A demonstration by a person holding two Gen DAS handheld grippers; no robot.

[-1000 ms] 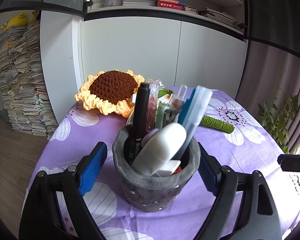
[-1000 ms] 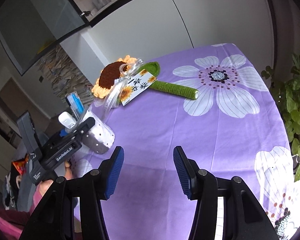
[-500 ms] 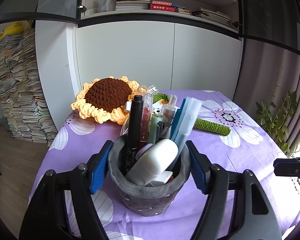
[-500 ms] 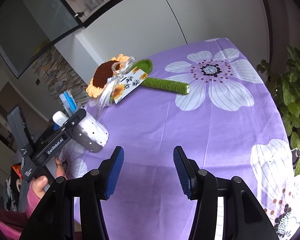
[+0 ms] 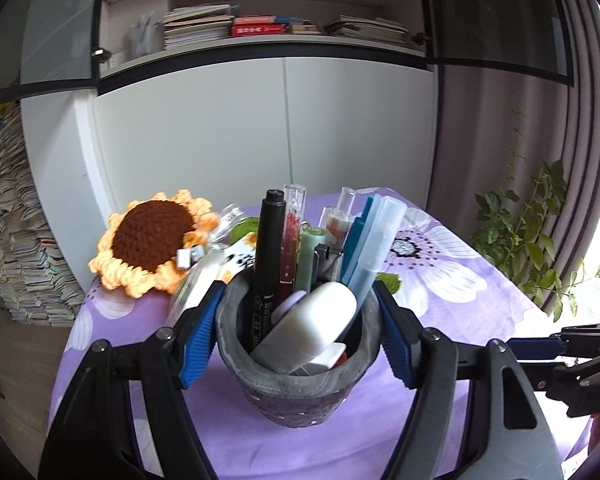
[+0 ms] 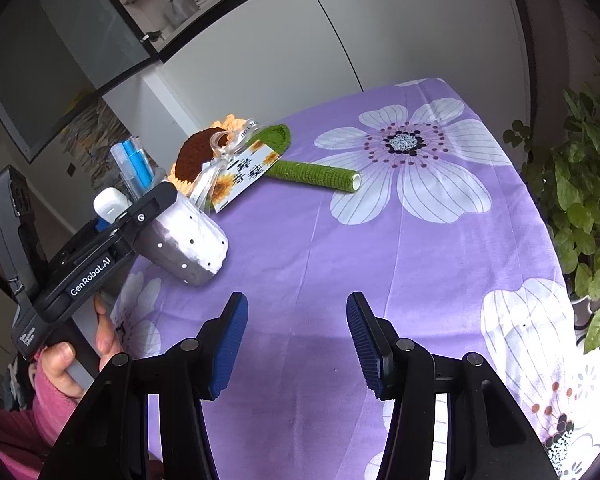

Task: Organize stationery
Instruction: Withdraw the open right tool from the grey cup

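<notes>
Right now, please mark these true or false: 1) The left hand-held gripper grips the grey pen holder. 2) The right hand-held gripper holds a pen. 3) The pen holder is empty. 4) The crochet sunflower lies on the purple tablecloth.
1) True: the left hand-held gripper is shut on the grey pen holder, one pad on each side.
2) False: the right hand-held gripper is open and empty.
3) False: pens and a white tube stand in it.
4) True: the crochet sunflower lies on the purple tablecloth.

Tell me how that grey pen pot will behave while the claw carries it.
The grey pen pot looks soft, so the left claw probably dents it. Crammed with tall pens, it seems top-heavy. Already tilted, it may spill.
</notes>
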